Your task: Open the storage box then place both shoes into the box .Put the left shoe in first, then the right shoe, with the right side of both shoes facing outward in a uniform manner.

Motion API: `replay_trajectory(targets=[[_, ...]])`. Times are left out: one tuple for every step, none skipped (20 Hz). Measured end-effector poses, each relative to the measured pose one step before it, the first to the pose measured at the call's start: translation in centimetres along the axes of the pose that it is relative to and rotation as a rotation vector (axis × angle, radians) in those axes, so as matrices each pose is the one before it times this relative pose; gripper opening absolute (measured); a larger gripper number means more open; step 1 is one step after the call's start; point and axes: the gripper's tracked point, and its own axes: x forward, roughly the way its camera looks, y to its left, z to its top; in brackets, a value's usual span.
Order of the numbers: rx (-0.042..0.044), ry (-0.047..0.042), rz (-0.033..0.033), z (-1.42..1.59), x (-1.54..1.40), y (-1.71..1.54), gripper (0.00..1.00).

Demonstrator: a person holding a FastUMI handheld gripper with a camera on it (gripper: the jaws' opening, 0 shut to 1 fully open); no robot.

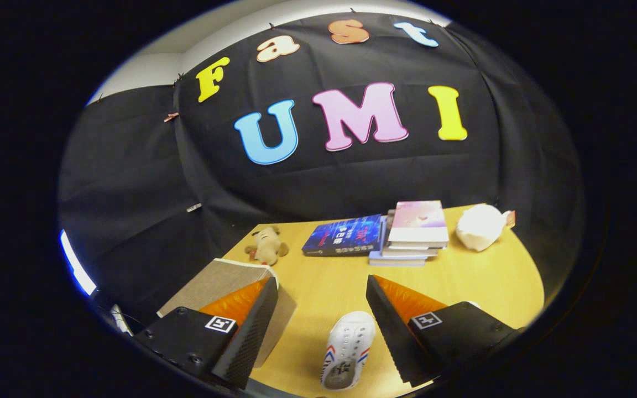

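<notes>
Gripper view. We look forward along the gripper (321,331), whose two fingers stand wide apart and hold nothing; each carries a small square marker on its upper face. Between the fingers, and touching neither, we see one white shoe (349,349) lying on the wooden counter (479,282). Its toe points away from the gripper, its opening faces up, and red and blue stripes mark both of its flanks. We cannot tell from this view whether it is the left or the right shoe.

Behind the left finger stands the storage box (216,279), a grey-beige fabric box near the counter's left edge. We see its flat top and part of one side wall past the finger; the top lies level, so we read the box as closed, though the finger hides its near part.

Beyond the fingers, toward the booth's black cloth wall, we see further items well apart from the shoe. A small plush toy (267,246) lies just beyond the box. To its right rests a dark blue book (343,235), and touching it a short stack of books (412,235) topped by a pink cover. Farther right, near the counter's far edge, sits a white soft bundle (480,225) whose nature we cannot make out.
</notes>
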Motion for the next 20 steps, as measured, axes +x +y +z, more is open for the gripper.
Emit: replay_trajectory(targets=[[0.03132,0.02845,0.04344,-0.839,0.414,0.717,0.99],[0.03456,0.03308,0.04387,-0.956,0.395,0.822,0.98],[0.03548,0.03226,0.03866,-0.940,0.286,0.702,0.98],[0.03597,0.04723,0.04145,-1.321,0.359,0.611,0.98],[0.04453,0.05686,0.03525,-1.649,0.568,0.500,0.98],[0.05386,0.05930,0.04506,-1.564,0.519,0.715,0.98],[0.04547,0.05131,0.03981,-1.492,0.322,0.499,0.98],[0.04057,0.04079,0.03605,-1.463,0.585,0.390,0.98],[0.04597,0.04575,0.03830,-1.115,0.524,0.645,0.98],[0.04634,0.04600,0.03133,-1.181,0.715,0.291,0.98],[0.03693,0.03466,0.02658,-0.770,0.755,0.257,0.98],[0.02651,0.02260,0.02036,-0.553,0.732,0.081,0.98],[0.02064,0.02046,0.02137,-0.386,0.689,0.096,0.98],[0.01528,0.02179,0.02535,-0.402,0.388,0.191,0.98],[0.01241,0.02001,0.02722,-0.408,0.479,0.195,0.98],[0.01606,0.01682,0.03186,-0.303,0.232,0.029,0.98],[0.02731,0.01676,0.02868,-0.132,0.495,-0.070,0.98],[0.03821,0.01447,0.02237,-0.035,0.311,-0.176,0.98],[0.04111,0.00889,0.02114,0.043,0.403,-0.063,0.98],[0.03020,0.00490,0.01927,-0.040,0.309,-0.166,0.98]])
